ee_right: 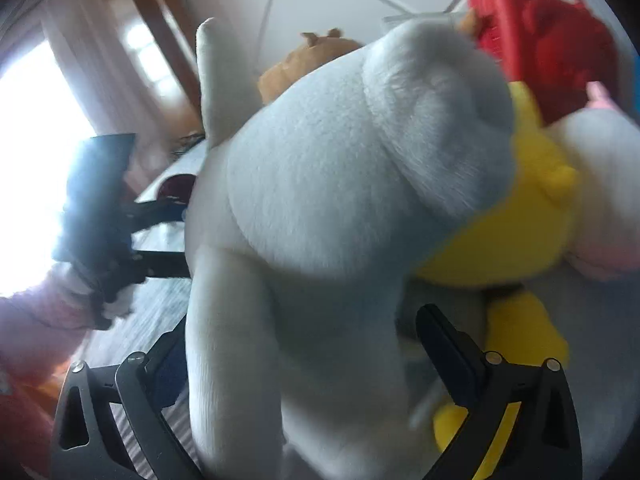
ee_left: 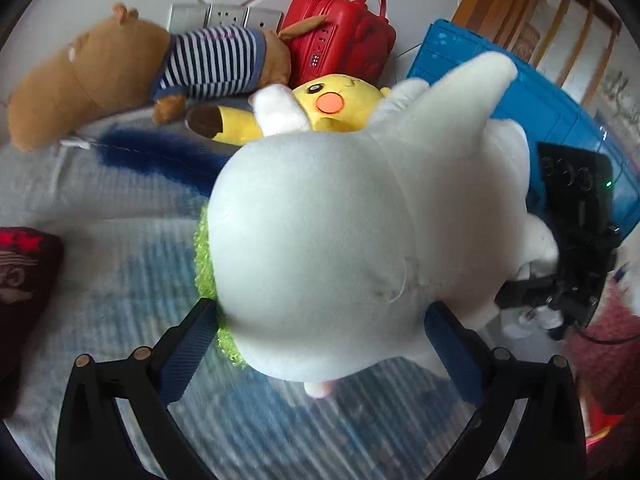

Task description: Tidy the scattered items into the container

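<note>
Clearly both grippers straddle the white plush toy, the landmark for everything else. Left of it lies the brown striped bear; behind it the yellow plush and the red bag; to its right the blue container. The left gripper has its fingers spread wide around the toy's rounded end — whether the pads press it I cannot tell. The right gripper is equally splayed around a limb-like part. The toy's long axis seems to run away from the left fingers, toward the container — the right hand looks nearer the container
</note>
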Tool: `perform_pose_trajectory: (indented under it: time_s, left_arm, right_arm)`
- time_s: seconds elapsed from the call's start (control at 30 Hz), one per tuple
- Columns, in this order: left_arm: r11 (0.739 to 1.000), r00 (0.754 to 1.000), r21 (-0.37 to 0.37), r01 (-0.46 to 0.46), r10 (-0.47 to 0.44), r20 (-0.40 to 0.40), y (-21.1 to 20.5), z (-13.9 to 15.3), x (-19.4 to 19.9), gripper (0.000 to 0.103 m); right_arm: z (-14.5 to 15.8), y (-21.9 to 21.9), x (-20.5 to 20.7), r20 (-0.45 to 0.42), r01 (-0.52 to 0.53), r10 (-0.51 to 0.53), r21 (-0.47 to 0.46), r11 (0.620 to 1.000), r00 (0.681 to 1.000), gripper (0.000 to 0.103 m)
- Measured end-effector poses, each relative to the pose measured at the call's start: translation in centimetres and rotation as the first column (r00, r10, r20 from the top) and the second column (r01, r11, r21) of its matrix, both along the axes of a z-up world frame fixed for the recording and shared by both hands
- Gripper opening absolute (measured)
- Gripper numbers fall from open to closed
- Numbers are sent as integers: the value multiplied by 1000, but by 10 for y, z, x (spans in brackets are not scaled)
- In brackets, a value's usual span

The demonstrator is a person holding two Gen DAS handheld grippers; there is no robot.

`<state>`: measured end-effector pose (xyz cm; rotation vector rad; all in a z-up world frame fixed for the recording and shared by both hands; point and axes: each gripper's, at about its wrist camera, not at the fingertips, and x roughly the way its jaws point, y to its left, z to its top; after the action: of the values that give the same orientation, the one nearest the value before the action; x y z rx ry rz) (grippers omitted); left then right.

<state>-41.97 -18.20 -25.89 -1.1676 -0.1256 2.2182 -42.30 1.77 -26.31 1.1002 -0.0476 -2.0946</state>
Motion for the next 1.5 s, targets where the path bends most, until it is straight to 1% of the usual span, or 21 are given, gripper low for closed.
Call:
perform_pose_trajectory:
  time_s: [0.1, 0.2, 0.3, 0.37, 0.4, 0.43, 0.53, 0.6, 0.63, 0.67, 0.7, 0.73, 0.8, 0.87, 0.93, 1.0, 1.07, 1.17, 1.23, 1.37, 1.5]
  left_arm:
    - [999, 999, 43, 25, -27, 42, -9, -6, -13, 103]
    - [997, 996, 50, 54, -57, 61, -8, -7, -17, 103]
    - [998, 997, 49, 36, -39, 60, 0, -11, -23, 103]
    - [999, 998, 49, 14, -17, 59, 6, -14, -25, 103]
    - [999, 999, 45, 0, -2, 52, 7, -13, -23, 103]
    - [999, 999, 34, -15, 14, 36, 9, -12, -20, 103]
    - [998, 998, 10, -68, 68, -8, 11, -1, -2, 90]
    - [996, 995, -16, -86, 85, -45, 16, 10, 11, 69]
    - [996, 995, -40, -79, 76, -64, 20, 17, 17, 59]
    - [995, 994, -70, -75, 70, -81, 25, 24, 24, 46]
    - [991, 993, -111, -78, 68, -93, 29, 29, 30, 41]
    - [986, 993, -145, -81, 67, -98, 32, 35, 36, 40]
    - [979, 994, -187, -85, 71, -79, 33, 41, 48, 40]
    - [970, 994, -222, -98, 87, -60, 31, 44, 56, 42]
    - [962, 992, -243, -124, 113, -59, 25, 44, 64, 51]
    - [958, 987, -241, -157, 146, -64, 11, 45, 71, 77]
    - [957, 982, -223, -187, 177, -64, -1, 46, 75, 87]
    - [960, 979, -189, -205, 199, -53, -13, 45, 75, 88]
    - [960, 978, -187, -208, 201, -56, -10, 41, 70, 88]
    - [959, 984, -220, -179, 175, -37, 7, 18, 57, 88]
    - [954, 988, -259, -150, 154, -5, 26, -13, 53, 88]
  right_arm:
    - [-4, -3, -20, 31, -53, 53, -25, 998, 998, 103]
    - [-8, -1, -30, 67, -74, 76, -40, 996, 995, 103]
    - [-14, 3, -33, 96, -50, 55, -52, 997, 994, 103]
    - [-18, 2, -33, 105, -7, 12, -45, 999, 994, 103]
    - [-19, -1, -32, 99, 8, -5, -32, 999, 995, 101]
    - [-18, -7, -28, 83, 14, -13, -11, 1000, 996, 89]
    - [-9, -23, -12, -1, 57, -57, 82, 995, 998, 85]
    - [-3, -24, -6, -30, 98, -95, 88, 991, 995, 84]
    - [3, -24, -2, -44, 110, -106, 84, 990, 993, 84]
    - [9, -24, 3, -62, 118, -114, 79, 990, 992, 84]
    - [16, -24, 7, -76, 125, -120, 66, 990, 990, 84]
    - [23, -25, 11, -80, 131, -126, 60, 990, 989, 84]
    - [31, -27, 15, -74, 145, -139, 74, 987, 988, 81]
    - [39, -30, 20, -68, 158, -152, 89, 984, 986, 81]
    - [43, -31, 23, -51, 171, -167, 107, 979, 985, 80]
    - [36, -29, 23, -4, 189, -190, 127, 974, 982, 80]
    - [32, -19, 23, 24, 224, -228, 107, 969, 973, 80]
    - [24, 1, 19, 75, 275, -280, 70, 959, 957, 80]
    - [20, 9, 16, 88, 296, -300, 54, 954, 950, 80]
    - [18, 14, 9, 90, 299, -301, 39, 953, 949, 83]
    - [12, 26, -5, 110, 300, -301, 22, 954, 947, 88]
